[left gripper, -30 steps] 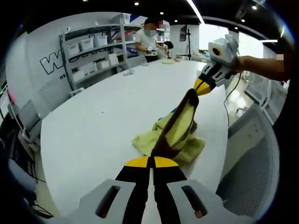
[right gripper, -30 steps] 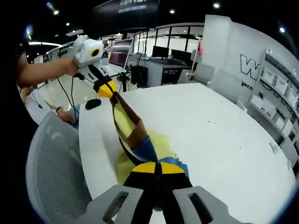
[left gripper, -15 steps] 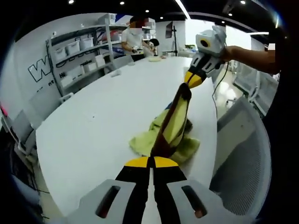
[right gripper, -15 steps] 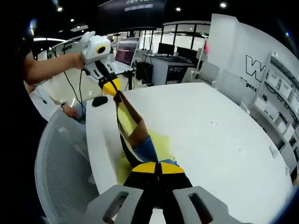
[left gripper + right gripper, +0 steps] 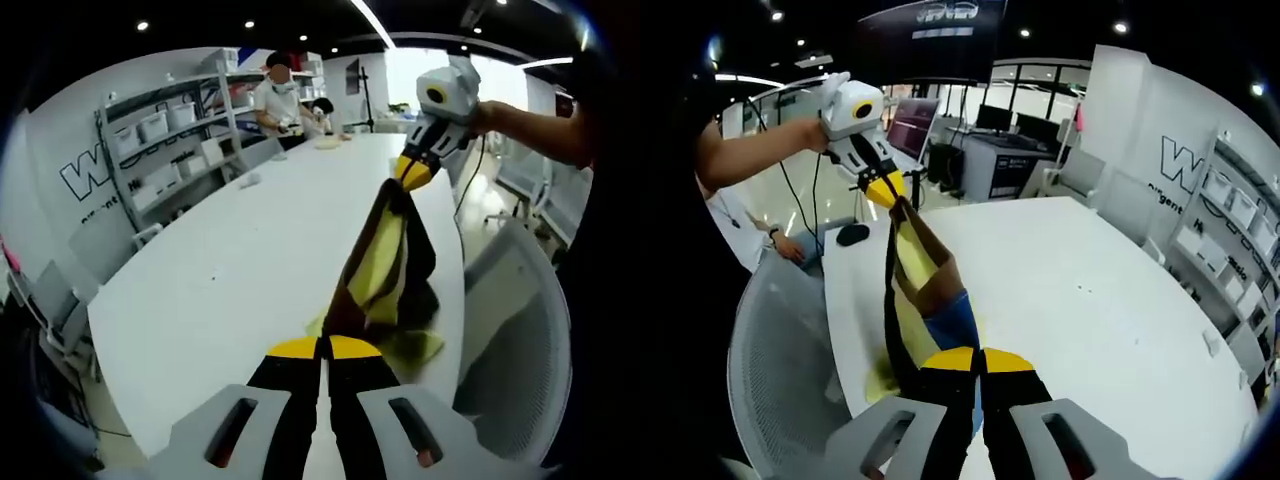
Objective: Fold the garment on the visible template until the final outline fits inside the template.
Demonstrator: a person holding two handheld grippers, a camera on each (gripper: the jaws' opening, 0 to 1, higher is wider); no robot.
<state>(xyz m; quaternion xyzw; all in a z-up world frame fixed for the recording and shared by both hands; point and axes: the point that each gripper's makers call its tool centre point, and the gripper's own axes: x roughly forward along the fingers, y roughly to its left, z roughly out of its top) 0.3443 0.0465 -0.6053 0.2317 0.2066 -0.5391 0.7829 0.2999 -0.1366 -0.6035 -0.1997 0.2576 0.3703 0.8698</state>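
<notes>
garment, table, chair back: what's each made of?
Garment: soft cloth, matte, in yellow, brown and blue panels; it hangs limp and creases between the two grippers. Table: hard smooth white top, faint sheen, probably laminate. Chair back: grey mesh, see-through weave on a frame.

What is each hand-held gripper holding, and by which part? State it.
Both hold the yellow, brown and blue cloth garment, stretched between them above the white table: left hand-held gripper and right hand-held gripper each shut on an opposite end.
</notes>
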